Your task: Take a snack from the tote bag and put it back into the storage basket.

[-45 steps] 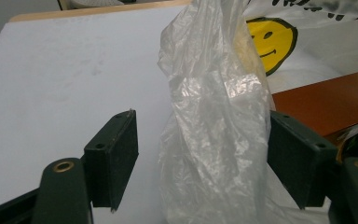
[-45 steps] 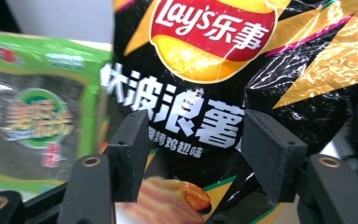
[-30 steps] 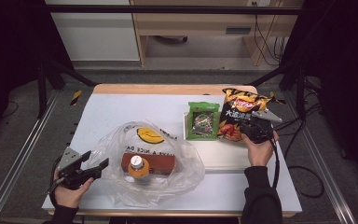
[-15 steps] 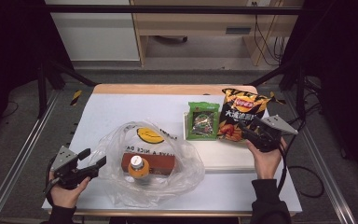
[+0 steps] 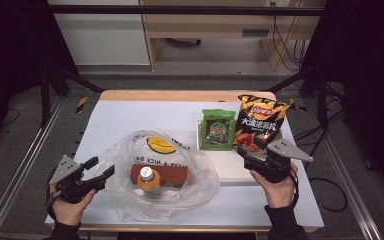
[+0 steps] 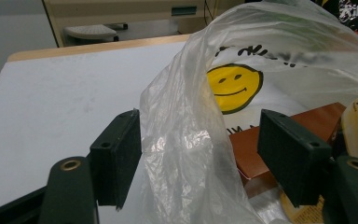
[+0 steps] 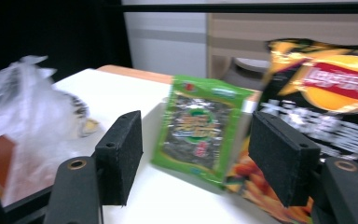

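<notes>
Right gripper (image 5: 248, 154) pulled back from chip bag (image 5: 258, 122), jaws just opening, empty; left gripper (image 5: 99, 170) unmoved, jaws wide around plastic bag (image 5: 162, 172) edge

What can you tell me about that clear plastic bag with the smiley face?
The plastic bag is thin, clear and crinkled, printed with a yellow smiley and black lettering. It lies slumped on the white table, mouth loosely gaping. Inside lie a brown box and an orange-capped bottle. A raised fold of its edge stands between the open jaws of the left gripper; whether a pad touches it is unclear.
</notes>
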`<state>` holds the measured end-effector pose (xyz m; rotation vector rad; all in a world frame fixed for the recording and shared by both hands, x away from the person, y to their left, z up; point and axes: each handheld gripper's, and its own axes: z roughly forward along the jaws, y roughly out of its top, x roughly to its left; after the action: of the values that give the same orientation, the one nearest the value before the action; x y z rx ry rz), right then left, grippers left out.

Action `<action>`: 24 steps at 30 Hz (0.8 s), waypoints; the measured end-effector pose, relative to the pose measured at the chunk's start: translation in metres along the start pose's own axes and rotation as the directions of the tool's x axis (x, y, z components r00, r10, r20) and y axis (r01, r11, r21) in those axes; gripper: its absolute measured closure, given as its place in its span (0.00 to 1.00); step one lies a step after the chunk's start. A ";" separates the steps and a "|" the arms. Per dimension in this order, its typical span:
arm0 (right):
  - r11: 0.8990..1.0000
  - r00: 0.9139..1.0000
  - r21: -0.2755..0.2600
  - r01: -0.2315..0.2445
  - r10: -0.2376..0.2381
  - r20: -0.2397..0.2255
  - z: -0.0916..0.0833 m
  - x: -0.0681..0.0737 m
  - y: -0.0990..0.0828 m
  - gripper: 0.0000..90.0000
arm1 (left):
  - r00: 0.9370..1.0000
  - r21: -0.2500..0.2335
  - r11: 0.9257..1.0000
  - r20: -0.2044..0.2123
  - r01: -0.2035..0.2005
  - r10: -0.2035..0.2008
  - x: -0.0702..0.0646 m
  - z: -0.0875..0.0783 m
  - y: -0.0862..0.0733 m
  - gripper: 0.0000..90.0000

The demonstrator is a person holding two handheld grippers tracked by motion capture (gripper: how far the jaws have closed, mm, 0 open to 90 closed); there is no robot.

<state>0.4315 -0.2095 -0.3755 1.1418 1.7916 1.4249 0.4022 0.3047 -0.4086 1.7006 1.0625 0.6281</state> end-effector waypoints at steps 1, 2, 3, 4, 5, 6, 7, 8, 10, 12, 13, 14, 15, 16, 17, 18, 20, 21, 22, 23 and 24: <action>1.000 1.000 0.005 0.008 -0.008 -0.012 0.001 0.003 0.000 0.39 | 1.000 -0.004 1.000 0.003 0.003 -0.003 0.000 0.000 0.000 0.34; 1.000 0.999 0.012 0.021 -0.020 -0.030 0.003 0.008 0.000 0.39 | 1.000 -0.007 1.000 0.005 0.006 -0.006 0.001 -0.001 0.001 0.34; 0.999 0.998 0.011 0.032 -0.031 -0.046 0.005 0.013 0.000 0.40 | 1.000 -0.010 1.000 0.004 0.008 -0.008 0.001 -0.002 0.001 0.35; 0.999 0.998 0.010 0.034 -0.034 -0.058 0.006 0.016 0.000 0.40 | 1.000 -0.012 1.000 0.004 0.008 -0.008 0.001 -0.002 0.001 0.35; 0.999 0.996 0.010 0.041 -0.040 -0.074 0.007 0.019 0.000 0.40 | 1.000 -0.012 1.000 0.008 0.009 -0.008 0.000 -0.002 0.002 0.36; 0.999 0.995 0.012 0.046 -0.044 -0.091 0.007 0.024 0.001 0.40 | 1.000 -0.012 1.000 0.008 0.008 -0.008 0.000 -0.002 0.002 0.36; 0.999 0.994 0.005 0.049 -0.048 -0.094 0.008 0.026 0.001 0.40 | 1.000 -0.012 1.000 0.009 0.007 -0.006 -0.001 -0.002 0.003 0.37; 0.998 0.993 -0.002 0.056 -0.056 -0.102 0.008 0.029 0.001 0.40 | 1.000 -0.011 1.000 0.011 0.004 -0.004 -0.002 -0.001 0.003 0.37; 0.998 0.990 -0.014 0.067 -0.068 -0.127 0.008 0.036 0.002 0.39 | 1.000 -0.009 1.000 0.017 -0.002 0.002 -0.005 -0.001 0.004 0.38; 0.997 0.986 -0.022 0.077 -0.080 -0.145 0.009 0.042 0.003 0.40 | 1.000 -0.009 1.000 0.022 -0.009 0.009 -0.008 -0.001 0.005 0.38; 0.996 0.984 -0.024 0.086 -0.089 -0.154 0.010 0.045 0.003 0.40 | 1.000 -0.007 1.000 0.026 -0.012 0.012 -0.010 -0.001 0.005 0.38; 0.995 0.982 -0.026 0.097 -0.099 -0.162 0.010 0.049 0.003 0.40 | 1.000 -0.007 1.000 0.027 -0.013 0.013 -0.011 0.000 0.006 0.39; 0.994 0.979 -0.027 0.107 -0.110 -0.171 0.011 0.052 0.004 0.41 | 0.999 -0.005 1.000 0.032 -0.016 0.017 -0.012 0.000 0.006 0.39; 0.993 0.976 -0.032 0.112 -0.116 -0.183 0.012 0.056 0.005 0.42 | 0.999 -0.004 1.000 0.037 -0.020 0.020 -0.013 0.001 0.007 0.40; 0.993 0.974 -0.032 0.118 -0.122 -0.192 0.013 0.059 0.005 0.43 | 0.999 -0.004 1.000 0.040 -0.023 0.024 -0.015 0.001 0.007 0.40; 0.991 0.969 -0.030 0.130 -0.134 -0.207 0.015 0.063 0.005 0.43 | 0.999 -0.004 1.000 0.042 -0.025 0.025 -0.015 0.001 0.007 0.41; 0.989 0.962 -0.026 0.149 -0.151 -0.229 0.018 0.071 0.005 0.45 | 0.999 -0.008 1.000 0.045 -0.030 0.031 -0.017 0.001 0.008 0.43; 0.989 0.959 -0.022 0.147 -0.148 -0.240 0.019 0.073 0.004 0.45 | 0.999 -0.015 0.999 0.042 -0.033 0.034 -0.018 0.000 0.008 0.44; 0.988 0.955 -0.022 0.151 -0.152 -0.255 0.021 0.077 0.004 0.45 | 0.999 -0.021 0.999 0.041 -0.035 0.036 -0.019 -0.002 0.009 0.45; 0.988 0.952 -0.024 0.156 -0.156 -0.263 0.022 0.080 0.004 0.46 | 0.998 -0.027 0.999 0.043 -0.035 0.036 -0.020 -0.003 0.009 0.46; 0.987 0.949 -0.020 0.161 -0.161 -0.272 0.023 0.083 0.004 0.46 | 0.998 -0.031 0.999 0.043 -0.035 0.037 -0.020 -0.003 0.010 0.47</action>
<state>0.4135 -0.1253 -0.3718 0.8077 2.0234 1.5398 0.3934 0.2875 -0.3965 1.7034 0.9892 0.6243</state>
